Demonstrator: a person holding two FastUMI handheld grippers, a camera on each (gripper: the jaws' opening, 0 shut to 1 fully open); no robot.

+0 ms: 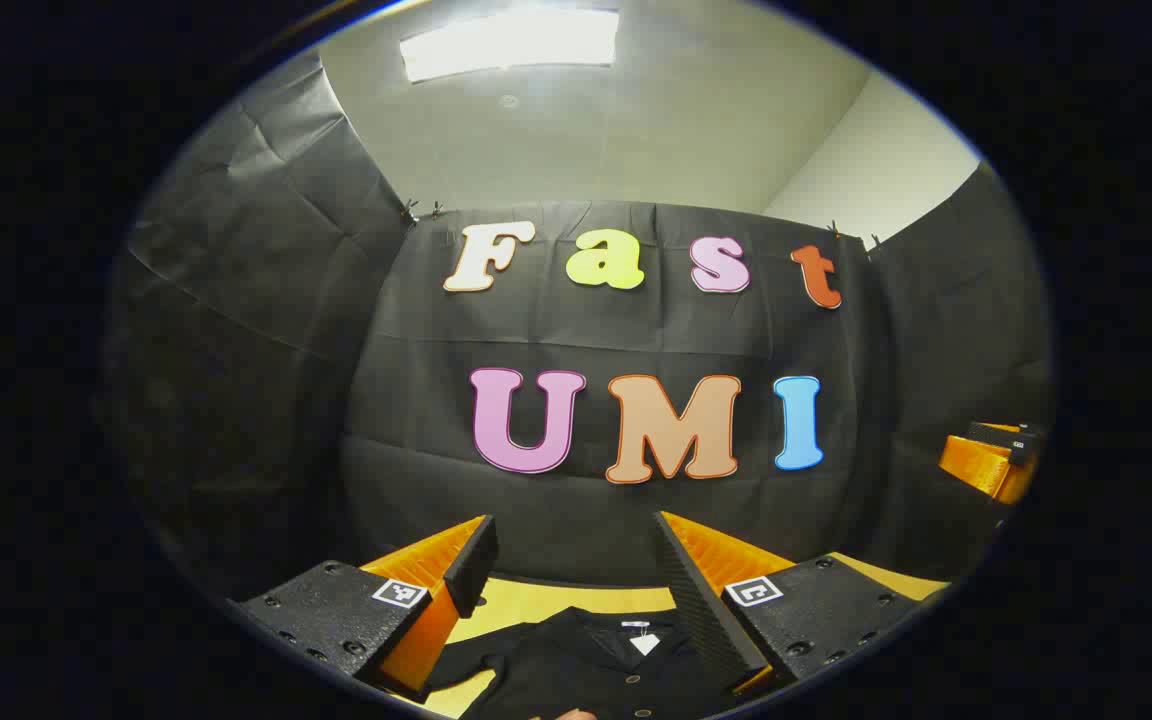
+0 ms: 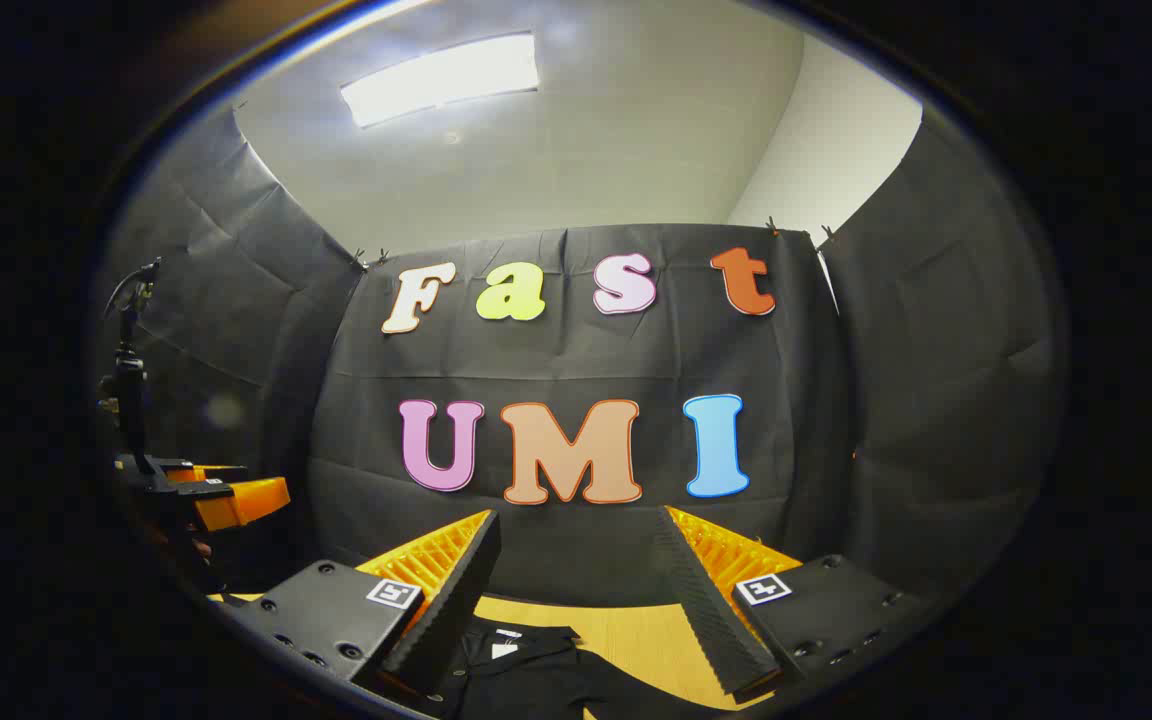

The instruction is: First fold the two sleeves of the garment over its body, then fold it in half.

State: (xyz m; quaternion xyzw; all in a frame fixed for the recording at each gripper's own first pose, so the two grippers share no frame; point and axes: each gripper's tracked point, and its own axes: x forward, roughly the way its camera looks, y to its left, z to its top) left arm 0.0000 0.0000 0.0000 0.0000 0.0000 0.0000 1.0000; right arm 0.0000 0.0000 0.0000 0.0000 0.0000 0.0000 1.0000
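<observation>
Black fabric, a buttoned garment with a collar, lies flat on the pale wooden table at the bottom of the left gripper view, collar toward the booth wall, buttons running down the front placket. A small white tag sits inside the neckline; whatever is printed on it is too small to read. In the right gripper view the same garment shows low in frame, collar and one shoulder visible, table bare beyond it. Left gripper held above and short of the garment, jaws spread wide, nothing between them. Right gripper likewise raised, jaws apart and empty. Both point level at the wall rather than down at the cloth, which reads as a ready posture: tools lifted clear so the garment's layout can be taken in before reaching for a sleeve. Each gripper carries square black-and-white marker patches on its finger blocks, patterns only, no legible writing. The other gripper shows at the far right edge of the left gripper view, and at the left edge of the right gripper view beside a dark stand. Judgement: neither sleeve looks folded yet; sleeves mostly out of frame, so uncertain.
</observation>
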